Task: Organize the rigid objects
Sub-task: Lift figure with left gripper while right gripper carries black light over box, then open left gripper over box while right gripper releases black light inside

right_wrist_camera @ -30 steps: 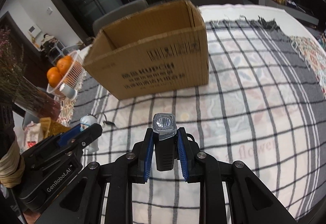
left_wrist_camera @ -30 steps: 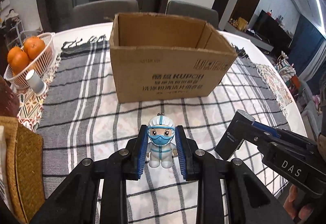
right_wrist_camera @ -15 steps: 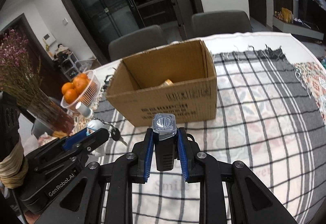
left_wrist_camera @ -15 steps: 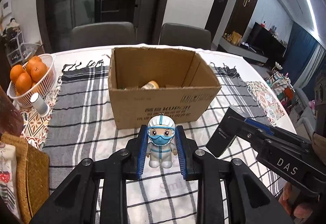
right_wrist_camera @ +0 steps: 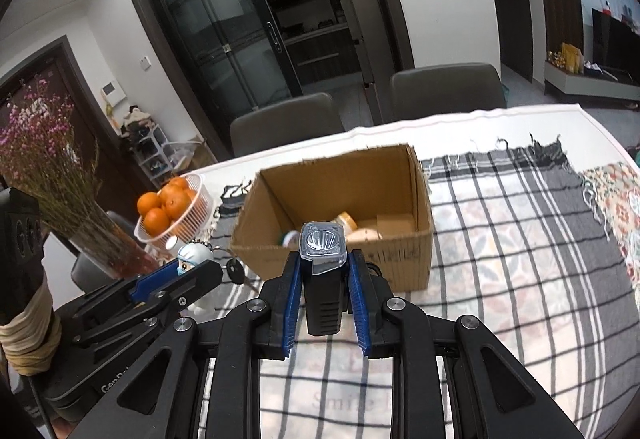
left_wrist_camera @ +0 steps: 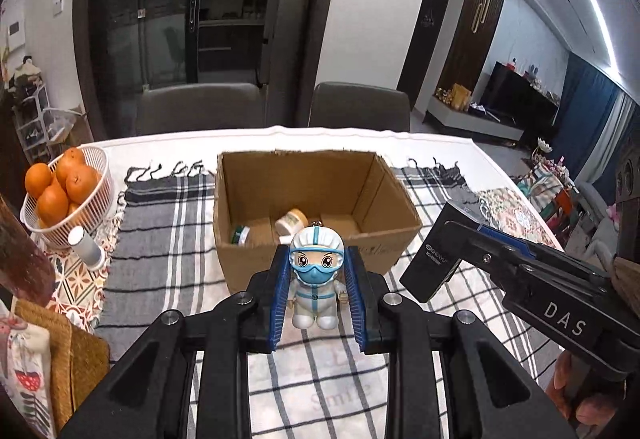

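Left tool (left_wrist_camera: 317, 295): blue pads clamped on the flanks of a masked medic figurine (left_wrist_camera: 316, 279), held upright, face toward the camera, above the plaid cloth (left_wrist_camera: 160, 239) on the counter (right_wrist_camera: 520, 119) and just short of the cardboard box (left_wrist_camera: 316, 195). From the right wrist view its keyring and key (right_wrist_camera: 234, 271) hang behind it; the body is mostly hidden by the pad.

Right tool (right_wrist_camera: 323, 291): closed on a black flashlight (right_wrist_camera: 323, 279), long axis along the fingers, lens (right_wrist_camera: 320, 239) pointing forward at the box. Side label reads "SHENYU"; smaller print below is illegible. Tool housings read "DAS" and, cut off, "Gen".

The box is open-topped and holds a tan-lidded jar (left_wrist_camera: 294, 221) and a green-capped item (left_wrist_camera: 240, 235), both partly hidden by the near wall. Box-front printing is obscured. The cloth reads "Smile".

A basket of oranges (left_wrist_camera: 60, 191) stands at the left.
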A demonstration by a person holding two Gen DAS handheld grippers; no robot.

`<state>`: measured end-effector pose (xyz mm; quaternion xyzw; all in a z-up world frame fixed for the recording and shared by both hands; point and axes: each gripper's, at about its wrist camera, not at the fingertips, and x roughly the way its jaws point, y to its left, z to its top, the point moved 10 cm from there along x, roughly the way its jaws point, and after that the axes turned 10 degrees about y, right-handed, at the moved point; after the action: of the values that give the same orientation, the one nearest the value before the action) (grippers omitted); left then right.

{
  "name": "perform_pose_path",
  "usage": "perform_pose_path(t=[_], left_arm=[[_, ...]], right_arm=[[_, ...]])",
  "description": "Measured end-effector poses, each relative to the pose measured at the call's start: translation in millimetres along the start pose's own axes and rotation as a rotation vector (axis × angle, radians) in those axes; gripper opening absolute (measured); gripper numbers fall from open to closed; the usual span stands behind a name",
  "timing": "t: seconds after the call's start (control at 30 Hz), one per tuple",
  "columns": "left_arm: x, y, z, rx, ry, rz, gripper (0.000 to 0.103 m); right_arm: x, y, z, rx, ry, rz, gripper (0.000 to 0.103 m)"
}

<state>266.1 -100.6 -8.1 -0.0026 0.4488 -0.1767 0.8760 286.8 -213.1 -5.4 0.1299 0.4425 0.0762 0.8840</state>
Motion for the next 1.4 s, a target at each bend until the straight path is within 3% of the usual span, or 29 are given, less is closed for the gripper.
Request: perform_pose_path(t=[0.67,1.0,1.4], left_arm=[[16,12,45,-0.006,0.020,0.029,0.027],[35,22,66,-0.013,0.046,0.079,0.027],[77,35,73,-0.023,0.160,0.106,0.027]], right_arm=[[9,7,58,-0.059,-0.031,-0.015,0.025],[30,-1,78,-0.070,0.018,-0.046,0.025],[66,-15,88,-0.071,0.120,-0.089,0.025]])
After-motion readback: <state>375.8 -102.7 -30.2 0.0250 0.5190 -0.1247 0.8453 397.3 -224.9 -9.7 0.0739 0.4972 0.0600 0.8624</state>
